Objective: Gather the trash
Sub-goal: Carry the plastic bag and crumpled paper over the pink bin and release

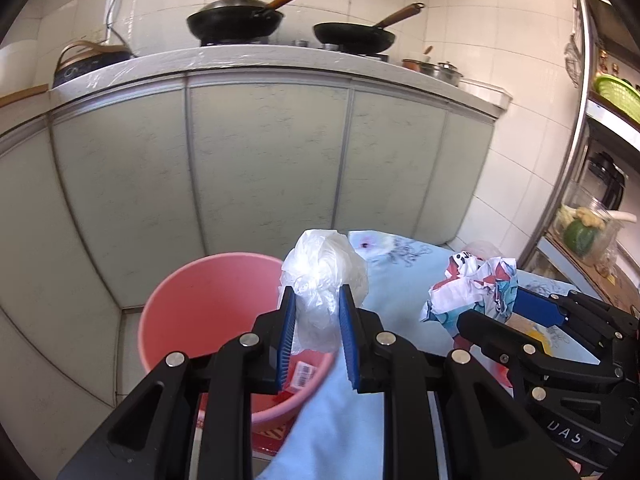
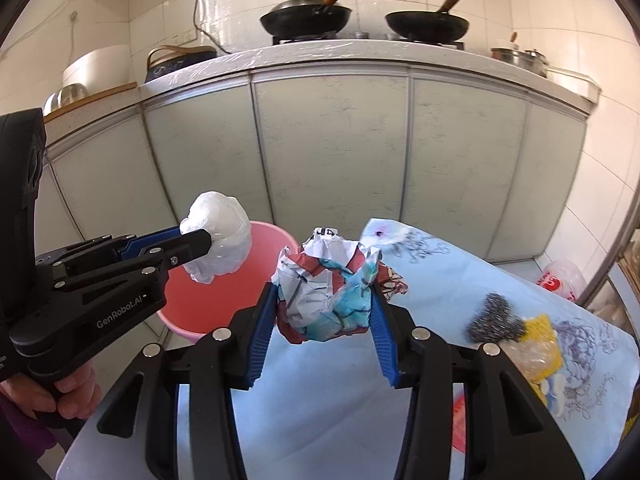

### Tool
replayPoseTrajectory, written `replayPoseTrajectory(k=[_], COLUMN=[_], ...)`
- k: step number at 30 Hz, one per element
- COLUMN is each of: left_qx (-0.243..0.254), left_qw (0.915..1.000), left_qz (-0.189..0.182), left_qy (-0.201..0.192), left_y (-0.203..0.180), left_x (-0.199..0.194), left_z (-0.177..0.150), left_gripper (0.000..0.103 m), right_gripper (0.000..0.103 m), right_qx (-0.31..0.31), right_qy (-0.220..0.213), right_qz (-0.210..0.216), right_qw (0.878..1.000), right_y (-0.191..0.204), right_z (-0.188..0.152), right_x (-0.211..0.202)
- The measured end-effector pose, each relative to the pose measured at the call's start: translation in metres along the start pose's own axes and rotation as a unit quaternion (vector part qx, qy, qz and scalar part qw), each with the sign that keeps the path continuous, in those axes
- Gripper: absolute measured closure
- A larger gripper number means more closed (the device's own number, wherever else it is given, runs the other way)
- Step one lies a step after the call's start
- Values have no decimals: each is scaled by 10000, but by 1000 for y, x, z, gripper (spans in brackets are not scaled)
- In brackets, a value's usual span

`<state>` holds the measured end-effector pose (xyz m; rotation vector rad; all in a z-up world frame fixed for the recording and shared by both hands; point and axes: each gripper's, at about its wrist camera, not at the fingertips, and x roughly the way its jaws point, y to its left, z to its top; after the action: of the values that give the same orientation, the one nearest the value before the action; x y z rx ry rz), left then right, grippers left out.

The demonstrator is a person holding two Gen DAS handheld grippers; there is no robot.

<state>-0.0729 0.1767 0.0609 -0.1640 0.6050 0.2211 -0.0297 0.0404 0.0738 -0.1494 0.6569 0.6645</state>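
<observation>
My left gripper [image 1: 317, 294] is shut on a crumpled white plastic bag [image 1: 326, 276] and holds it in the air by the right rim of a pink bucket [image 1: 188, 304]. The bucket stands on the floor left of the table and has a red wrapper in its bottom. In the right wrist view the left gripper [image 2: 200, 242] holds the bag [image 2: 218, 236] over the bucket [image 2: 224, 300]. My right gripper [image 2: 325, 294] is shut on a crumpled printed paper ball [image 2: 328, 300] above the table; the ball also shows in the left wrist view [image 1: 472, 288].
A table with a light blue patterned cloth [image 2: 440, 264] carries a steel scourer [image 2: 494, 318], a yellow sponge [image 2: 540, 336] and clear wrapping [image 2: 528, 360]. A plastic bag [image 2: 562, 280] lies beyond the table. Grey kitchen cabinets [image 2: 332, 140] stand behind, with woks on top. A shelf rack [image 1: 600, 200] stands at right.
</observation>
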Motion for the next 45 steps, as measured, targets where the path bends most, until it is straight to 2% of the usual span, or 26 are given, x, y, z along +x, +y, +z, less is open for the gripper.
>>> replayPoseTrajectory(k=[11,28,37,43,45], left_qx=[-456,-638,-609,-692,-730], left_qw=[9972,9893,9830,9807,9809], left_qz=[533,932,1166,1206,1182], left_qy=[262,923,1284,1372,1363], left_y=[59,99,105,106,107], left_x=[19,73,94,98,98], left_z=[-13,-37,-47,-48,-48], left_gripper=[82,82,79,70,62], right_gripper=[57,57,57,57,55], right_qx=[-416,-499,-726,-719,-713], right_qy=[318,1144,1382,1610,1695], right_qz=[344,741,611,560,574], right_qw=[9980,9894,9858,9827,9813], right_y=[41,74,87,87,85], right_z=[11,11,6,1,0], right_x=[50,122,149,163,166])
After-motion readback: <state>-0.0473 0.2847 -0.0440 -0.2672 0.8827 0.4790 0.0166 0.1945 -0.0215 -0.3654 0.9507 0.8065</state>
